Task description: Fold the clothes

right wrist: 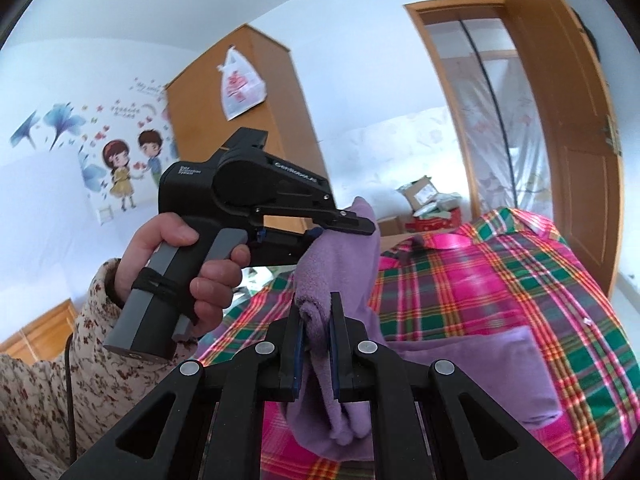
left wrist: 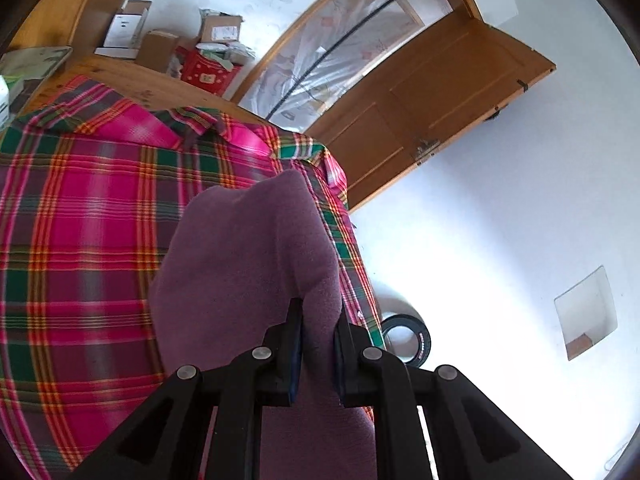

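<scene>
A purple fleece cloth [left wrist: 248, 264] hangs lifted above a pink, green and orange plaid fabric [left wrist: 80, 220] that covers the surface. My left gripper [left wrist: 318, 312] is shut on one edge of the purple cloth. In the right wrist view my right gripper [right wrist: 316, 308] is shut on another bunched edge of the same purple cloth [right wrist: 340, 264]. The left gripper [right wrist: 360, 226] also shows there, held by a hand [right wrist: 200, 268] in a floral sleeve, pinching the cloth's upper corner. Another part of the purple cloth [right wrist: 516, 376] lies flat on the plaid fabric [right wrist: 500, 280].
A wooden door [left wrist: 432, 92] stands open at the right, beside a doorway with a plastic curtain [left wrist: 332, 52]. Cardboard boxes and a red bag [left wrist: 200, 68] sit beyond the plaid fabric. A tape roll [left wrist: 408, 338] lies on the white floor. A wardrobe [right wrist: 256, 120] stands behind.
</scene>
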